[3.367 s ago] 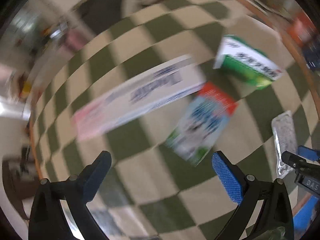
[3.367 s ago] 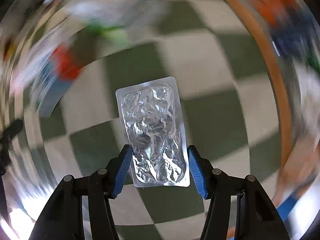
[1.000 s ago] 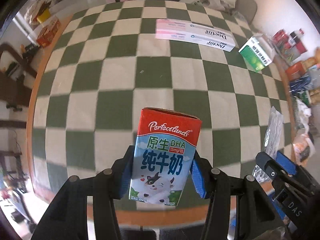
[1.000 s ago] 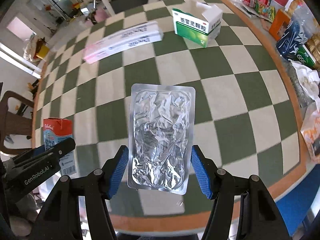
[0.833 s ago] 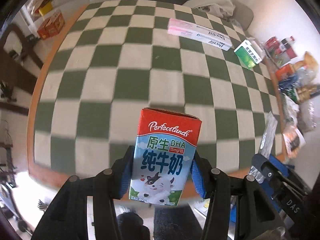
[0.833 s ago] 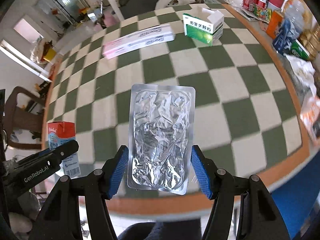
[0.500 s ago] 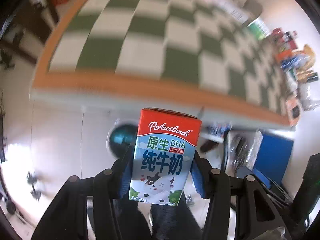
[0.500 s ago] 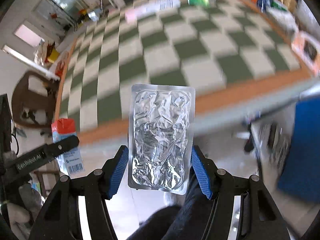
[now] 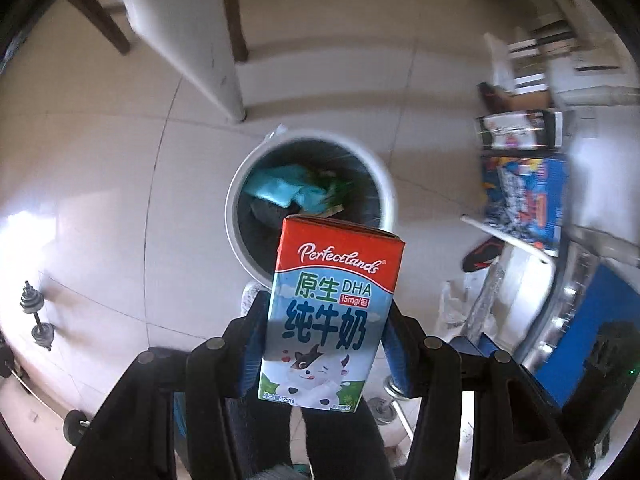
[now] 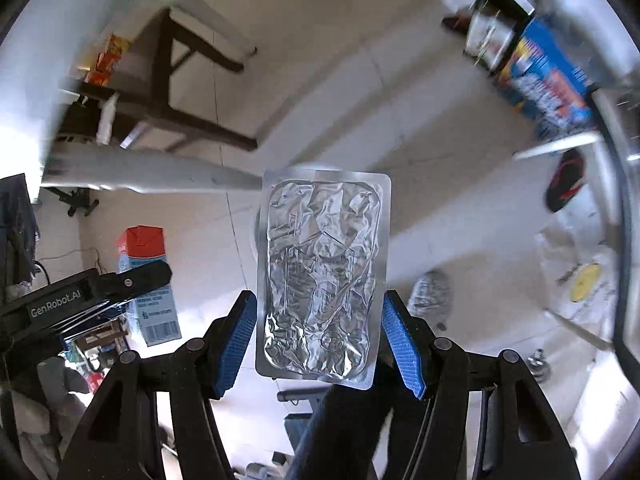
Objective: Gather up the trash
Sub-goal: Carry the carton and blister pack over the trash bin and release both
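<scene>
The left gripper (image 9: 322, 354) points steeply down toward the floor, its blue pads pinching a small milk carton (image 9: 330, 312) by its lower sides. The carton stands upright between the fingers, red band on top, printed face toward the camera. Directly beyond the carton's top edge, ahead of the claw, stands a round white trash bin (image 9: 310, 200) on the pale tiled floor (image 9: 100, 184). The bin is dark inside and already holds a teal packet (image 9: 280, 188) and other scraps too blurred to identify. The carton overlaps the near rim of the bin in the left wrist view; no contact between them can be confirmed.

The right gripper (image 10: 320, 344) also points down, its blue pads closed against the long edges of a crumpled foil blister pack (image 10: 322, 276), held upright by its lower half. To the left of this claw, the milk carton and the black finger of the left gripper are seen side-on. A dark wooden chair frame (image 10: 192, 96) stands further ahead to the left. A person's dark trouser leg (image 10: 344, 428) shows beneath the claw.
</scene>
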`<state>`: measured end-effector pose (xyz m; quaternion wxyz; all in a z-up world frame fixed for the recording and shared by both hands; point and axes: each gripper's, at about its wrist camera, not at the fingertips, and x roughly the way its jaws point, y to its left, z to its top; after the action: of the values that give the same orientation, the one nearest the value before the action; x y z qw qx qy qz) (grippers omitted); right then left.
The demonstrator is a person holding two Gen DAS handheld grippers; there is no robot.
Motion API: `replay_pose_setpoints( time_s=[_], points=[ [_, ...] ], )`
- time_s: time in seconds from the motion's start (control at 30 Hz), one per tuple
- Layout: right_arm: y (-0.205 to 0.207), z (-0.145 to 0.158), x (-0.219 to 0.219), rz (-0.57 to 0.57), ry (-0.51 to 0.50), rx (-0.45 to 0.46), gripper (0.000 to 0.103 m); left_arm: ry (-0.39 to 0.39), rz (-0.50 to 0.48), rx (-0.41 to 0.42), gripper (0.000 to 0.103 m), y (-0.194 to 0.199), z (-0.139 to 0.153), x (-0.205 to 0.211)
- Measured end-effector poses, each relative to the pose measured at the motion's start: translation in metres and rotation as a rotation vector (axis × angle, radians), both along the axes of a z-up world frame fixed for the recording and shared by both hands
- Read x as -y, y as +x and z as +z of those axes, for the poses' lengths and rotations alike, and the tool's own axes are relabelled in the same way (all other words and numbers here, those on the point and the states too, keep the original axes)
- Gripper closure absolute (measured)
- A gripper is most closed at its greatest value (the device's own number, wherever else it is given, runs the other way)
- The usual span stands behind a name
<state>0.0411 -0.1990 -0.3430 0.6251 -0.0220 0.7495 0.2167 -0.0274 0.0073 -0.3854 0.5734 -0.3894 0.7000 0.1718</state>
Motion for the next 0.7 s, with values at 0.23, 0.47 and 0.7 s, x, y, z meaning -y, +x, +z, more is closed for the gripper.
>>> replay_pose_setpoints(
  time_s=[0.23,0.47,0.7],
  points=[
    [-0.011,-0.126,-0.012,0.045,0.012,-0.112,0.015,0.048,0.010,-0.039,0.008,-0.017,-0.064,-0.011],
    [-0.018,-0.146,-0.011,0.098,-0.052,-0.077,0.000,0.126,0.009,-0.072,0.001,-0.033,-0.061,-0.019],
    [-0.010,-0.117,-0.018,0.168,-0.191,0.046,0.000,0.207,-0.055,-0.073,0.001,-0.038,-0.034,-0.012]
  ],
)
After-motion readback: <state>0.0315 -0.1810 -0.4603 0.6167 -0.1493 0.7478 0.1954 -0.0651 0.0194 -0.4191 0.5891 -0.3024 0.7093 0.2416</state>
